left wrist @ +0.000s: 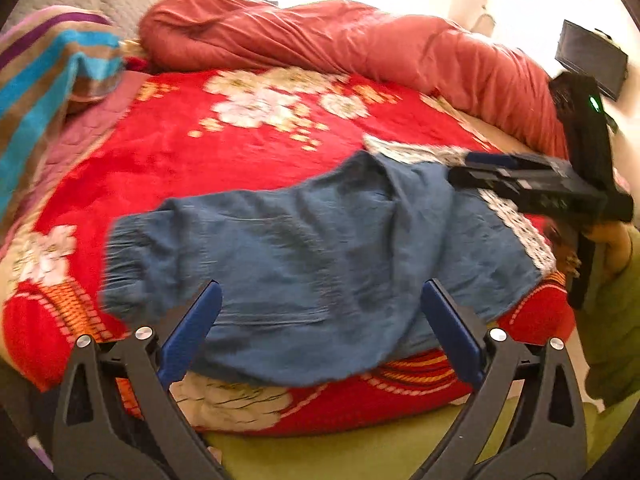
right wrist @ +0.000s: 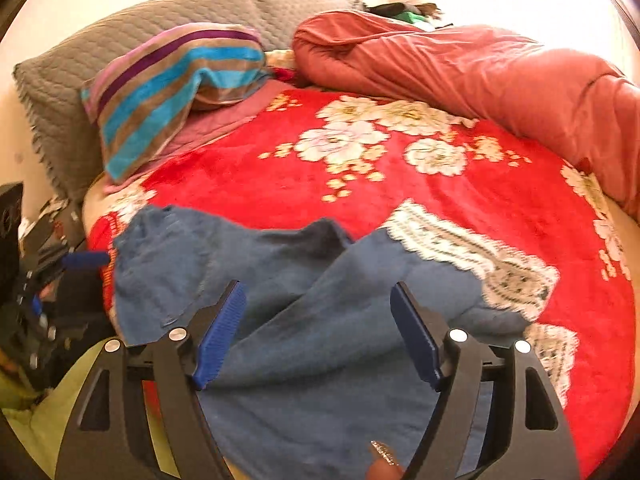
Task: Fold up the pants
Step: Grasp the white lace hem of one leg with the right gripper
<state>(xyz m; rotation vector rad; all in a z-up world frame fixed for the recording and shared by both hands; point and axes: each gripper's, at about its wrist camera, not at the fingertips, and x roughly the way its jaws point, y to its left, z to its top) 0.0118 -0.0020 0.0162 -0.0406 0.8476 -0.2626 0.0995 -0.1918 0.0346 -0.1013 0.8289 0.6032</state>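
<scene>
Blue pants (left wrist: 304, 268) with white lace cuffs (left wrist: 516, 224) lie crumpled on a red floral blanket (left wrist: 200, 152). My left gripper (left wrist: 320, 300) is open and empty, its blue pads (left wrist: 192, 332) just above the near edge of the pants. My right gripper (right wrist: 318, 304) is open and empty above the pants (right wrist: 320, 340), whose lace cuffs (right wrist: 472, 252) lie to the right. The right gripper also shows in the left wrist view (left wrist: 468, 160), over the cuffs, and the left gripper in the right wrist view (right wrist: 84, 260), at the far left.
A rolled coral quilt (left wrist: 360, 48) lies along the far side of the bed. A striped pillow (right wrist: 168, 88) and grey pillow (right wrist: 80, 80) sit at the head. A black box (left wrist: 592, 60) stands by the wall. Green cloth (left wrist: 360, 456) lies below the bed edge.
</scene>
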